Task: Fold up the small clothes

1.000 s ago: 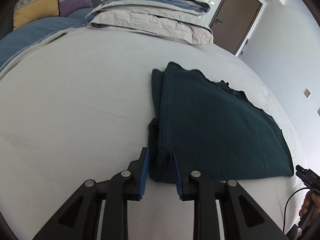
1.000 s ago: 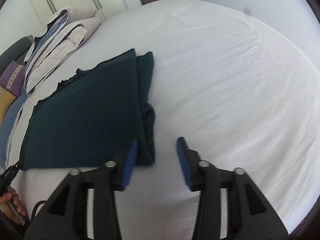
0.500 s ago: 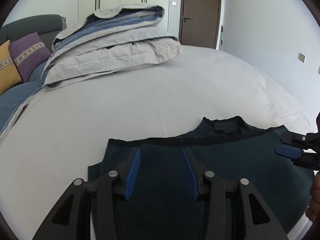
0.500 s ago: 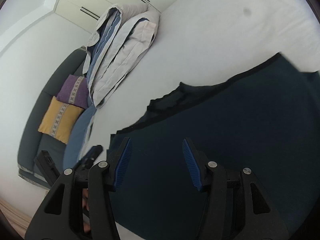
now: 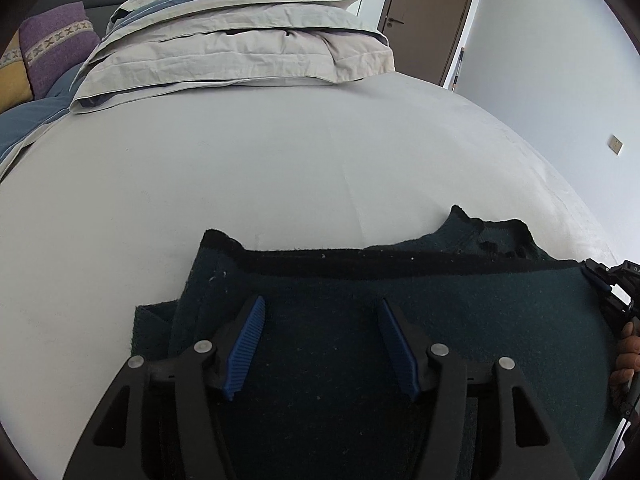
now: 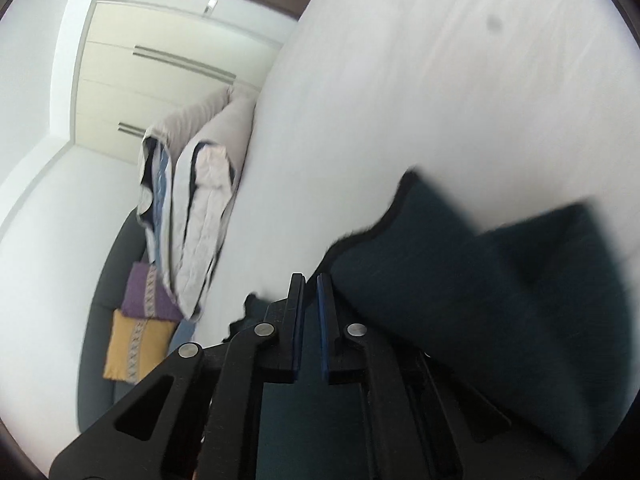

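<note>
**Left gripper spread over the garment, right gripper pinched at its edge**

Left wrist view:
- Left gripper (image 5: 320, 346) has its fingers wide apart, nothing between the blue pads (image 5: 245, 347). It sits low over the dark green garment (image 5: 460, 320), which fills the near part of the view.
- Garment lies on the white bed sheet (image 5: 260, 168), near the bed's front edge. Far edge shows a darker band running left to right; a collar-like notch sticks up at the far right. A folded layer pokes out at the lower left, under the top layer.
- Right gripper (image 5: 608, 292) is visible at the right edge of the view, at the garment's right side, with part of the right hand (image 5: 626, 354) behind it. Can't tell its finger gap from here.
- Stack of folded beige and blue bedding (image 5: 240, 40) sits at the far end of the bed, well apart from the garment. Purple cushion (image 5: 56, 44) and a yellow one beside it at far left. Brown door (image 5: 424, 12) in the back wall.

Right wrist view (motion-blurred, camera rolled):
- Right gripper (image 6: 311, 312) has its fingers nearly together, only a thin slit between them. The garment's (image 6: 480, 280) dark-trimmed edge meets the fingertips; looks clamped on the fabric, though blur hides the actual contact.
- Garment bulges up to the right of the fingers, part of it raised off the sheet (image 6: 420, 80).
- Bedding stack (image 6: 192, 208), purple cushion (image 6: 146, 294) and yellow cushion (image 6: 136, 346) at left; white wardrobe doors (image 6: 160, 60) behind.
</note>
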`<action>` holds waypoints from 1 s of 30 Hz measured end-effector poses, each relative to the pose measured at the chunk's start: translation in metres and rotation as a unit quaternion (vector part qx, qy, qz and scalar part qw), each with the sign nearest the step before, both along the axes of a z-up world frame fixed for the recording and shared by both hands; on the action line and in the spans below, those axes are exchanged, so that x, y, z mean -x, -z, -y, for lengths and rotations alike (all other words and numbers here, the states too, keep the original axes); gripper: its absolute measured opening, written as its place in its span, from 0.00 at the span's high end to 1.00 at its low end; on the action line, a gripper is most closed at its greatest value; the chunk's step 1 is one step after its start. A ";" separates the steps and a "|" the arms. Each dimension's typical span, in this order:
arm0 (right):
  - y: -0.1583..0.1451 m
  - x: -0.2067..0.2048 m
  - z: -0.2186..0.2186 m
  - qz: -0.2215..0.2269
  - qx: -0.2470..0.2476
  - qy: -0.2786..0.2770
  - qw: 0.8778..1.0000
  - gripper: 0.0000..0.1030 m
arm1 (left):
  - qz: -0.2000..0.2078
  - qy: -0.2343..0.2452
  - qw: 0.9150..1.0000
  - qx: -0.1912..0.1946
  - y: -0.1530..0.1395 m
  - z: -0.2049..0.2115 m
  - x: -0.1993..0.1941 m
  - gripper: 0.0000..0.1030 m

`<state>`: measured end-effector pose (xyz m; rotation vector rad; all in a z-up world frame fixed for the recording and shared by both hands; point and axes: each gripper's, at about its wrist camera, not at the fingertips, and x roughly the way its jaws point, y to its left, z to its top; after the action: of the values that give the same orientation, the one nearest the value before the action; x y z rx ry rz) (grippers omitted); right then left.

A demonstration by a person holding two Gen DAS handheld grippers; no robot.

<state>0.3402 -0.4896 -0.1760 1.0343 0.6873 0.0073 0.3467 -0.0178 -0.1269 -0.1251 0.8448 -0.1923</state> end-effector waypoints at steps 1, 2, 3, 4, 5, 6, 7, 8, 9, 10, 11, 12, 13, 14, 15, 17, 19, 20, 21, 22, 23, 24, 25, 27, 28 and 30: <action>-0.003 0.007 0.009 -0.006 0.009 0.020 1.000 0.97 | -0.002 0.003 1.000 -0.002 -0.001 0.002 0.000 0.35; -0.008 0.015 0.013 -0.018 0.024 0.035 0.999 0.92 | -0.004 0.004 1.000 -0.004 -0.003 0.004 -0.001 0.35; -0.014 0.022 0.012 -0.030 0.044 0.035 0.998 0.91 | -0.005 0.001 1.000 -0.006 -0.007 0.004 0.001 0.35; -0.021 0.029 0.007 -0.032 0.060 0.022 0.997 0.91 | -0.007 -0.007 1.000 -0.007 -0.012 0.002 0.007 0.35; -0.029 0.038 -0.003 -0.025 0.063 0.001 0.998 0.88 | -0.007 -0.016 1.000 0.000 -0.017 0.000 0.015 0.35; -0.036 0.049 -0.017 -0.011 0.057 -0.024 0.998 0.87 | -0.005 -0.021 1.000 0.018 -0.023 -0.004 0.028 0.35; -0.043 0.059 -0.035 0.003 0.046 -0.058 0.997 0.87 | -0.003 -0.020 0.999 0.044 -0.028 -0.007 0.043 0.35; -0.048 0.067 -0.055 0.015 0.035 -0.095 0.995 0.87 | 0.002 -0.019 0.998 0.064 -0.033 -0.009 0.060 0.35; -0.052 0.077 -0.078 0.030 0.024 -0.129 0.991 0.86 | 0.006 -0.016 0.997 0.075 -0.035 -0.007 0.077 0.35; -0.053 0.086 -0.103 0.042 0.014 -0.164 0.985 0.82 | 0.005 -0.010 0.997 0.080 -0.037 -0.002 0.096 0.35; -0.051 0.090 -0.127 0.042 0.006 -0.201 0.979 0.74 | 0.005 -0.002 0.996 0.085 -0.038 0.004 0.112 0.35; -0.045 0.091 -0.149 0.033 0.001 -0.233 0.972 0.67 | 0.005 0.007 0.996 0.086 -0.037 0.010 0.126 0.34; -0.035 0.092 -0.168 0.021 -0.001 -0.258 0.966 0.49 | 0.002 0.014 0.997 0.073 -0.033 0.017 0.136 0.34; -0.025 0.092 -0.181 0.008 0.003 -0.272 0.962 0.47 | 0.000 0.016 0.998 0.054 -0.027 0.022 0.141 0.34; -0.016 0.092 -0.184 0.001 0.010 -0.268 0.963 0.48 | -0.009 0.015 0.999 0.040 -0.018 0.024 0.144 0.35; -0.009 0.106 -0.173 0.011 -0.005 -0.248 0.969 0.59 | -0.006 0.013 0.999 0.038 -0.009 0.015 0.150 0.38; -0.007 0.113 -0.147 0.007 -0.025 -0.208 0.978 0.64 | -0.004 0.008 0.999 0.039 -0.011 0.004 0.154 0.38; -0.007 0.121 -0.129 0.008 -0.022 -0.182 0.983 0.65 | -0.003 0.005 0.999 0.039 -0.010 -0.002 0.155 0.39; -0.006 0.136 -0.111 0.009 -0.014 -0.155 0.988 0.67 | -0.004 0.003 0.999 0.044 -0.009 -0.009 0.155 0.44; -0.004 0.148 -0.091 0.008 -0.015 -0.125 0.992 0.70 | -0.008 0.001 0.999 0.053 -0.007 -0.017 0.157 0.47; -0.001 0.161 -0.068 0.011 -0.031 -0.095 0.995 0.72 | -0.010 -0.001 0.998 0.060 -0.006 -0.025 0.159 0.53; 0.001 0.172 -0.049 0.010 -0.041 -0.066 0.997 0.74 | -0.012 -0.002 0.998 0.063 -0.006 -0.031 0.161 0.56; 0.001 0.185 -0.032 0.005 -0.034 -0.038 0.999 0.74 | -0.014 -0.006 0.998 0.064 -0.006 -0.036 0.164 0.57; -0.005 0.208 -0.007 0.007 -0.021 0.005 1.000 0.74 | -0.015 -0.016 0.997 0.069 -0.006 -0.047 0.172 0.57; -0.008 0.217 -0.001 0.007 -0.020 0.015 1.000 0.74 | -0.018 -0.030 0.998 0.054 -0.007 -0.050 0.176 0.55; -0.020 0.233 0.002 0.006 0.003 0.024 1.000 0.71 | -0.017 -0.038 0.998 0.041 -0.012 -0.054 0.184 0.50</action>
<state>0.1076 -0.4916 -0.1564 1.0443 0.6522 -0.0296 0.1624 0.0359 -0.1147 -0.2368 0.8641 -0.1538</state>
